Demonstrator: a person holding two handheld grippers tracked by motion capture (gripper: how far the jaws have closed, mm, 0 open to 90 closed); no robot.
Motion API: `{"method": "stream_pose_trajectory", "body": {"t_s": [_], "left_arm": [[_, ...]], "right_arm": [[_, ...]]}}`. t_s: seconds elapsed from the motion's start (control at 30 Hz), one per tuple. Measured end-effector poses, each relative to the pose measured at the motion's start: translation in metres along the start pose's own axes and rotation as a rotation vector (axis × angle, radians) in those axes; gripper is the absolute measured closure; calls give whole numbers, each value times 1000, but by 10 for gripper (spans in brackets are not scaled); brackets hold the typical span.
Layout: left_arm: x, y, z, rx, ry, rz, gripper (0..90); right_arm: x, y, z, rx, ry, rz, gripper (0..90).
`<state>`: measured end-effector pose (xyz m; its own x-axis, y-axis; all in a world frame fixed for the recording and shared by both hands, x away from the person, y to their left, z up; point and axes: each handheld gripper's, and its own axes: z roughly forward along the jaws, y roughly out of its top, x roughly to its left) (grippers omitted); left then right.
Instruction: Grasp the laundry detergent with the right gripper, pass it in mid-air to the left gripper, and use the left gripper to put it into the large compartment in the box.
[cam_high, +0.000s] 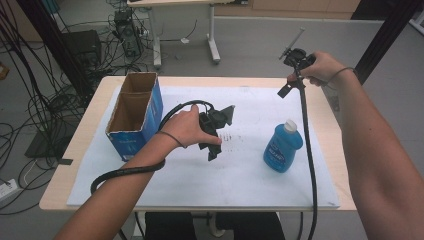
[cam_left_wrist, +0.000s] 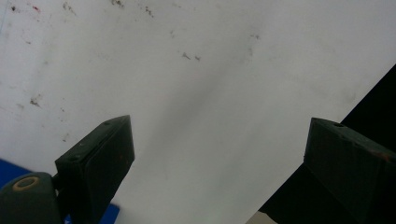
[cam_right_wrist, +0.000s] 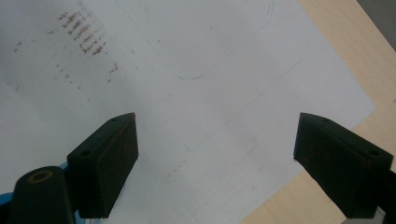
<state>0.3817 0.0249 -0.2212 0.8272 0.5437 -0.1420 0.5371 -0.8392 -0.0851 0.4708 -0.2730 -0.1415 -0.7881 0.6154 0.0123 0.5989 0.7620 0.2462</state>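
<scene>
My left gripper (cam_high: 221, 135) hangs low over the middle of the white sheet (cam_high: 240, 175), held by the person's left hand. In the left gripper view its jaws stand wide apart (cam_left_wrist: 219, 123) over bare sheet, with nothing between them. My right gripper (cam_high: 291, 70) is held high above the table's far right edge by the right hand. Its jaws (cam_right_wrist: 217, 116) are also open and empty, looking down on the sheet (cam_right_wrist: 196, 56) and a wooden table corner (cam_right_wrist: 345, 60). A blue bottle (cam_high: 282, 147) with a pale cap stands upright on the sheet, right of centre.
An open blue cardboard box (cam_high: 136, 114) stands at the sheet's left, its top flaps up. Thick black cables (cam_high: 307, 150) trail from both grippers across the table. Smudge marks (cam_high: 232, 136) dot the sheet's middle. Desk legs and loose wires lie on the floor beyond the table.
</scene>
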Motion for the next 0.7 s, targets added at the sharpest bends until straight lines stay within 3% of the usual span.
{"method": "stream_pose_trajectory", "body": {"t_s": [0.33,0.7], "left_arm": [[-1,0,1,8,-3,4,89],[-4,-3,-3,1,-5,11,89]], "right_arm": [[1,-11,-8,-17,0,19,135],[3,-49,-21,-25,-29,44,134]]}}
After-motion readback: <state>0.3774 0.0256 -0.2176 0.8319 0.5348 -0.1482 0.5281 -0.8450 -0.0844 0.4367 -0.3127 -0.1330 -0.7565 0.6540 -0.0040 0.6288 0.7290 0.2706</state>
